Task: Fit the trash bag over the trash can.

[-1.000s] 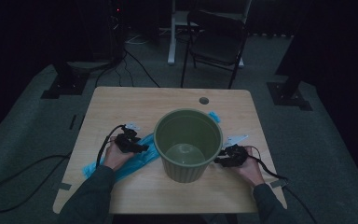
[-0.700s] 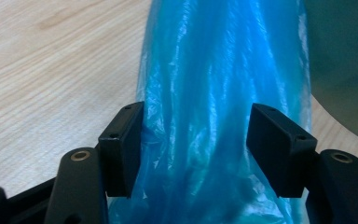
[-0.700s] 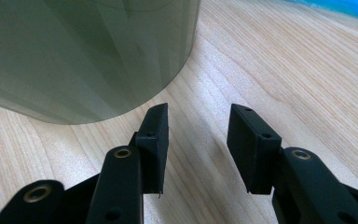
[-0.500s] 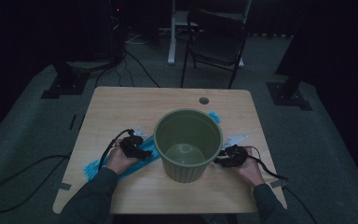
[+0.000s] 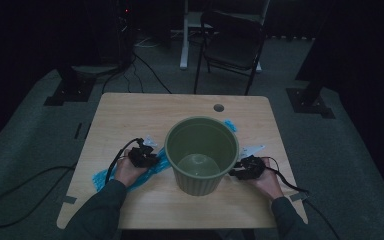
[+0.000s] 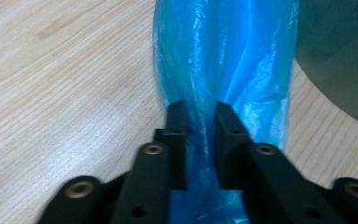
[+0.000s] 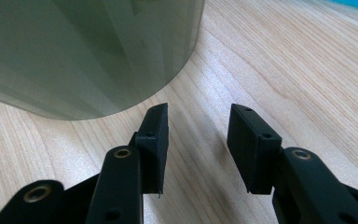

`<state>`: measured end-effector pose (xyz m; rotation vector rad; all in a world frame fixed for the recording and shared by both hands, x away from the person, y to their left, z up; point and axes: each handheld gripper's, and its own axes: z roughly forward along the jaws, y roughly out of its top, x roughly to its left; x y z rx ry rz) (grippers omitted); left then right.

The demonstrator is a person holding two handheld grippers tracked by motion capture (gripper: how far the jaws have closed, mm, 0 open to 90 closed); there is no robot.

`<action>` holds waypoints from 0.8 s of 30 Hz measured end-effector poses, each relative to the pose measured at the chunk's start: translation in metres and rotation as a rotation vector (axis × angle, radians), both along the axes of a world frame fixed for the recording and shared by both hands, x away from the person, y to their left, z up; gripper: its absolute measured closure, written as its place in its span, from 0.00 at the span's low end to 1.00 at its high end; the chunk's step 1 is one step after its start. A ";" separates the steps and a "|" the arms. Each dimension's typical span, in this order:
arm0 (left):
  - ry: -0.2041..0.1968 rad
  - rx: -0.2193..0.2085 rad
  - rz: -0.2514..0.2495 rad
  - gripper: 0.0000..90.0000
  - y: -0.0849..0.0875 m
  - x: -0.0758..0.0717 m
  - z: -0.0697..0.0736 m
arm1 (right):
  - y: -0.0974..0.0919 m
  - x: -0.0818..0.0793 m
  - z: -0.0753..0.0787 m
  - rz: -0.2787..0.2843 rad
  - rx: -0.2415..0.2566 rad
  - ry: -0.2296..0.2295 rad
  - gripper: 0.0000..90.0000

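Note:
A green plastic bin (image 5: 202, 150) stands upright in the middle of the wooden table (image 5: 130, 115). A crumpled blue plastic bag (image 5: 110, 176) lies on the table to its left and runs up to the bin's base. My left gripper (image 5: 147, 156) sits low over the bag beside the bin. In the left gripper view its jaws have just been closing, and the left gripper (image 6: 200, 112) now pinches a fold of the blue bag (image 6: 223, 60), with the bin wall (image 6: 340, 56) at the right. My right gripper (image 7: 198, 114) rests open on bare wood beside the bin (image 7: 88, 51).
A white scrap (image 5: 252, 149) and a blue scrap (image 5: 230, 125) lie behind the bin at its right. A cable hole (image 5: 218, 107) sits near the table's far edge. A dark chair (image 5: 232, 42) stands beyond the table. Cables trail off both sides.
My left gripper has shifted slightly toward the bin and down onto the blue bag. The right hand and the bin have stayed put.

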<state>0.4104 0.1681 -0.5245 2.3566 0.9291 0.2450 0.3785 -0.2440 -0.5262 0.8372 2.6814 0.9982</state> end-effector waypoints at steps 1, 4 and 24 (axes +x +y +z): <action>0.004 -0.012 -0.002 0.94 0.001 0.001 0.000 | 0.000 0.000 0.000 0.001 0.000 0.001 0.64; 0.017 -0.041 0.009 0.98 0.003 0.003 0.001 | 0.000 0.000 0.000 0.002 0.000 0.004 0.65; -0.106 -0.138 0.045 0.99 0.025 0.008 0.054 | 0.000 -0.001 0.006 -0.006 0.084 0.009 0.65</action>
